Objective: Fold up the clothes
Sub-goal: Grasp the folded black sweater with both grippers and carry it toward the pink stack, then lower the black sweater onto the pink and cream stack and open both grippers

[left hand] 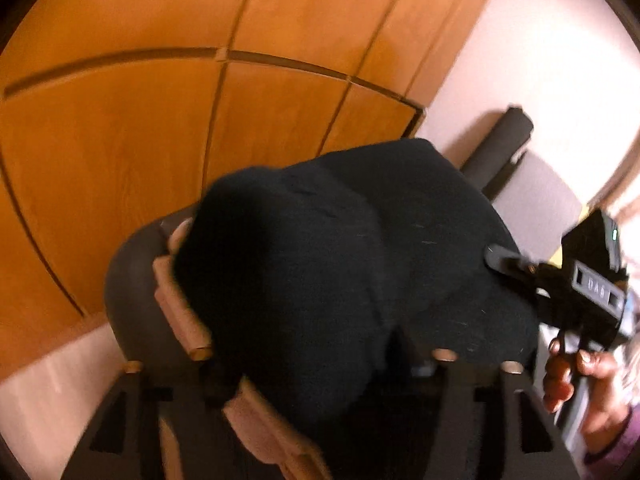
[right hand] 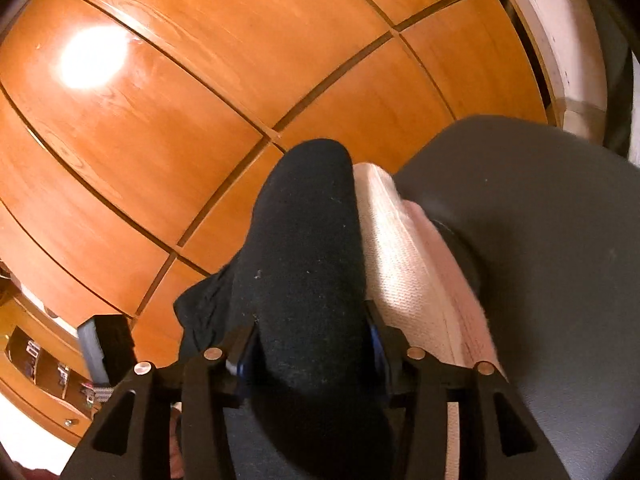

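A black garment point(left hand: 340, 264) hangs bunched in the air in front of wooden cupboard doors. In the left wrist view it drapes over my left gripper point(left hand: 316, 364) and hides the fingertips. My right gripper point(left hand: 520, 268) bites its right edge there, held by a hand point(left hand: 572, 376). In the right wrist view my right gripper point(right hand: 312, 360) is shut on a thick fold of the black garment point(right hand: 308, 264). A pink folded garment point(right hand: 416, 272) and a grey garment point(right hand: 552, 248) lie just beyond it.
Orange wooden cupboard doors point(left hand: 160, 120) fill the background, also in the right wrist view point(right hand: 200, 120). A white wall point(left hand: 540, 60) and a dark rolled object point(left hand: 500, 144) stand at the right. A wooden shelf with small items point(right hand: 44, 372) is at lower left.
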`<action>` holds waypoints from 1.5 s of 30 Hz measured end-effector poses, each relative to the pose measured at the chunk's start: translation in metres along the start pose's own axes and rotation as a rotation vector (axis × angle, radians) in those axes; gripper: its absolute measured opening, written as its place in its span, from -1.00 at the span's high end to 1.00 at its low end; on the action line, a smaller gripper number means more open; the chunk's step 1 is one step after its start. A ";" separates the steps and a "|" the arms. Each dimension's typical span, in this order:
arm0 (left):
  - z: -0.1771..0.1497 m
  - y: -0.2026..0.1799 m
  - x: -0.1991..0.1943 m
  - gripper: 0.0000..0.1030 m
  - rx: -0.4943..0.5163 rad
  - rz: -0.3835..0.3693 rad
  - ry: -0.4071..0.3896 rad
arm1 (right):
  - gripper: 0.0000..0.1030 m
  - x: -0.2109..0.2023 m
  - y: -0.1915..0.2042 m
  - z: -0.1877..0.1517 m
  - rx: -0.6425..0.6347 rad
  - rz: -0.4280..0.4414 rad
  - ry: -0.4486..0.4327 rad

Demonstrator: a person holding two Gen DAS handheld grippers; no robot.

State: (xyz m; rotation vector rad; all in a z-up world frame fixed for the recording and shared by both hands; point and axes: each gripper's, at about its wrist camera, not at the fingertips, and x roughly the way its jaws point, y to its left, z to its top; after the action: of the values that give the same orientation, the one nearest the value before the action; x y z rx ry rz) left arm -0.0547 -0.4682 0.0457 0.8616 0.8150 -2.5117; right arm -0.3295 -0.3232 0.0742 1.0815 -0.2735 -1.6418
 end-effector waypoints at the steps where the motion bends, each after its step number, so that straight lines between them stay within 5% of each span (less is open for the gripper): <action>1: -0.002 0.008 -0.007 -0.41 -0.029 -0.014 -0.009 | 0.07 -0.010 0.005 0.002 -0.022 -0.045 -0.031; 3: -0.004 0.016 -0.026 -0.41 -0.071 -0.006 -0.051 | 0.05 -0.031 0.016 0.005 -0.067 -0.139 -0.096; 4: -0.007 0.015 -0.041 -0.40 -0.062 0.047 -0.099 | 0.04 -0.048 0.027 0.007 -0.107 -0.226 -0.166; 6: -0.010 0.009 -0.068 -0.37 -0.027 0.151 -0.196 | 0.02 -0.065 0.049 0.010 -0.206 -0.251 -0.237; 11: -0.005 -0.030 -0.090 -0.38 0.146 0.155 -0.293 | 0.06 -0.026 0.112 0.021 -0.524 -0.290 -0.136; 16: 0.008 -0.050 -0.036 -0.38 0.224 0.269 -0.226 | 0.13 0.032 0.131 0.022 -0.640 -0.307 0.020; 20: 0.024 -0.043 0.008 -0.42 0.224 0.337 -0.166 | 0.26 0.066 0.100 0.038 -0.580 -0.457 0.079; 23: 0.033 -0.047 0.050 -0.61 0.305 0.406 -0.095 | 0.26 0.076 0.064 0.054 -0.399 -0.487 0.077; 28: 0.044 -0.027 0.086 -0.67 0.245 0.342 -0.039 | 0.25 0.087 0.042 0.058 -0.320 -0.469 0.036; 34: 0.034 -0.034 0.069 -0.71 0.278 0.397 -0.093 | 0.19 0.087 0.052 0.052 -0.377 -0.471 0.015; 39: 0.021 -0.057 0.033 -0.74 0.340 0.484 -0.166 | -0.18 0.047 0.092 0.032 -0.521 -0.491 -0.077; 42: 0.005 -0.061 0.001 -0.80 0.315 0.527 -0.195 | -0.58 0.001 0.105 0.005 -0.520 -0.475 -0.199; 45: -0.024 -0.057 -0.039 -0.93 0.189 0.514 -0.233 | -0.60 -0.037 0.102 -0.040 -0.467 -0.485 -0.259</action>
State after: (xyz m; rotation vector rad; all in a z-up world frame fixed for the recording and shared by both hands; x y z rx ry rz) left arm -0.0428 -0.4036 0.0783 0.7058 0.2401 -2.1890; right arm -0.2330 -0.3164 0.1379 0.6010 0.2229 -2.1440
